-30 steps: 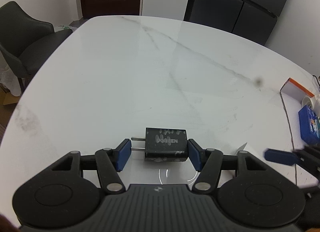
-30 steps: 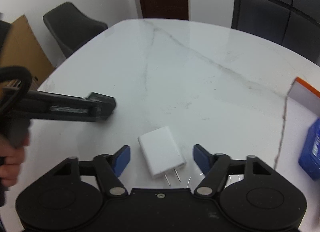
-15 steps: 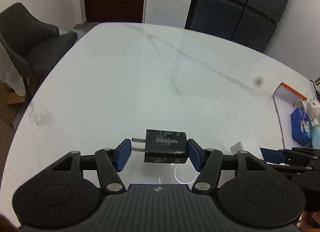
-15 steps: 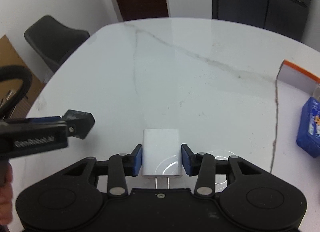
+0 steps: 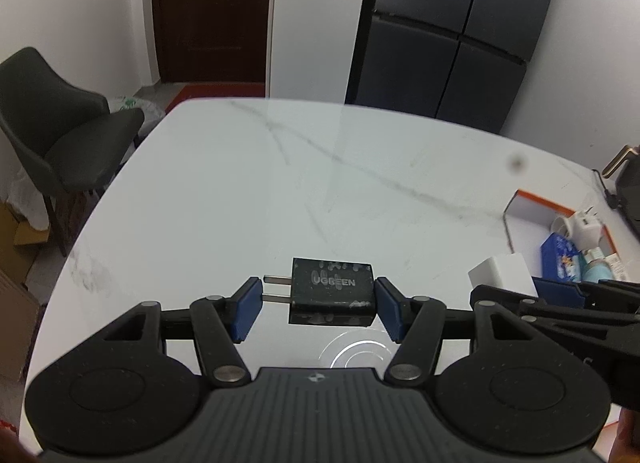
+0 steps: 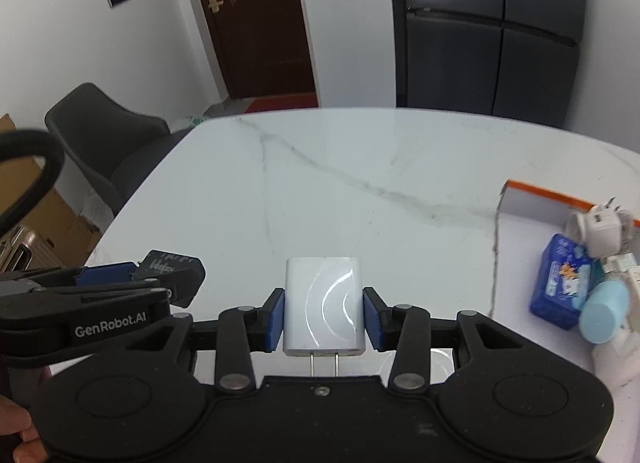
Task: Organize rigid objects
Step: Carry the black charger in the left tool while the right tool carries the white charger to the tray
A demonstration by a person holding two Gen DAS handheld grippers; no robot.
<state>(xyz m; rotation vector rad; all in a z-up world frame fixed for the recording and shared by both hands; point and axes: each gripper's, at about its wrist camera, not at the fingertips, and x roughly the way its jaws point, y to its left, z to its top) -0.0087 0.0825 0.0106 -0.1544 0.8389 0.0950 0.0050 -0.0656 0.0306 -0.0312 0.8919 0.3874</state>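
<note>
Both chargers are up off the table: left gripper clamps the black charger lengthwise, prongs against its left pad, and right gripper is clenched on the white charger, prongs pointing back at the camera. The orange-edged box (already holding small items) lies off to the right, so the right hand is nearer and likely drops first.

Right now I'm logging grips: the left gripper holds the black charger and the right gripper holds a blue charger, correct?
Not quite. The left gripper does hold the black charger, but the right gripper holds a white charger, as the right wrist view shows.
</note>
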